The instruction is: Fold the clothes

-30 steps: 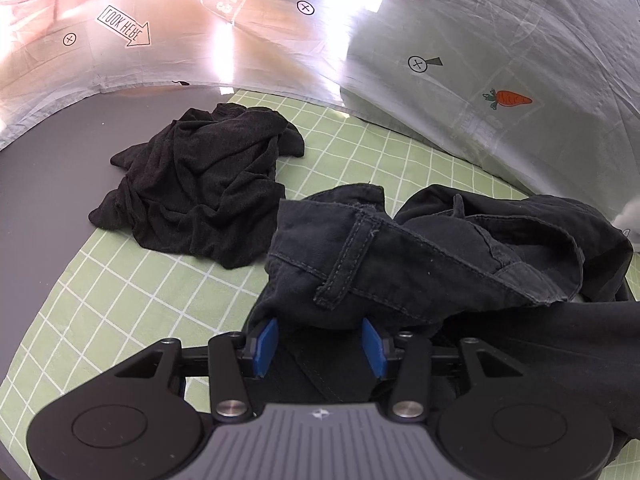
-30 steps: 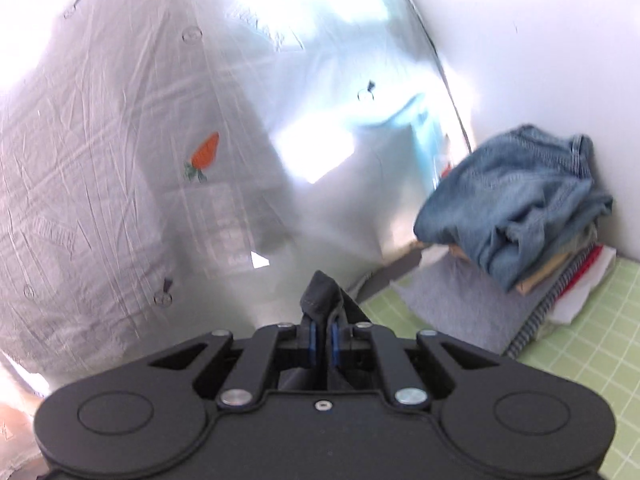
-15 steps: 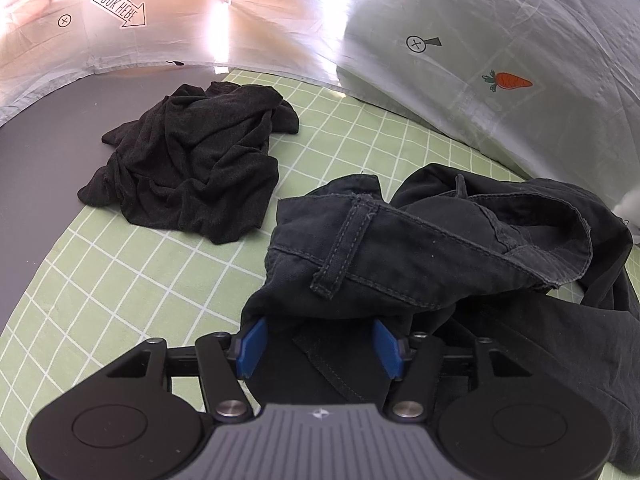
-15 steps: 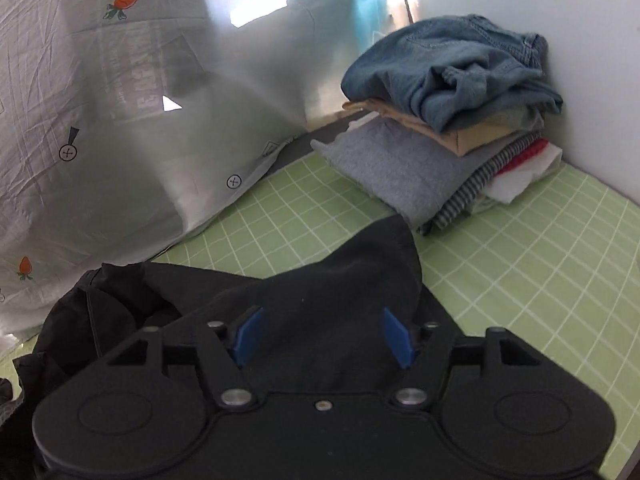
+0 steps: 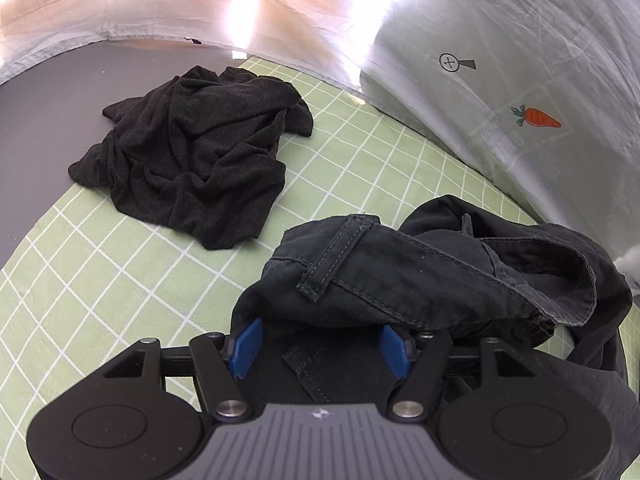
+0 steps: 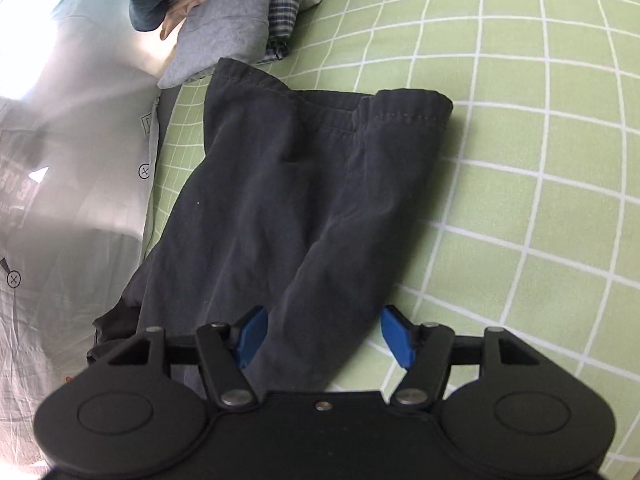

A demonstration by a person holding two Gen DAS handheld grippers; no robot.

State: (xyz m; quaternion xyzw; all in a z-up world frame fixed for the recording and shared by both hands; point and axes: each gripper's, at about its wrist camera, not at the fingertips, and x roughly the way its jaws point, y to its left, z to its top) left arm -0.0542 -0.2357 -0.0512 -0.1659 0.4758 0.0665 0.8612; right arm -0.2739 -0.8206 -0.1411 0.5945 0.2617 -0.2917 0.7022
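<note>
Left wrist view: left gripper at bottom centre, blue fingers spread apart, nothing clamped; waistband end of the black trousers bunched right in front of and partly between them.
Trousers, left view: crumpled heap at lower right of frame, belt loop facing up, lying on the green checked mat.
Black top: rumpled pile at upper left of centre, half on the mat, half on the dark tabletop; well apart from the trousers.
Backdrop: silvery sheet across top of frame, carrot print at right.
Right wrist view: right gripper at bottom centre, fingers wide apart, holding nothing; one trouser leg runs between them.
Trouser legs: laid out flat up the middle of frame, hems at top.
Folded stack: upper left of frame, denim, grey, plaid; one hem touches or just beside the grey piece, cannot tell.
</note>
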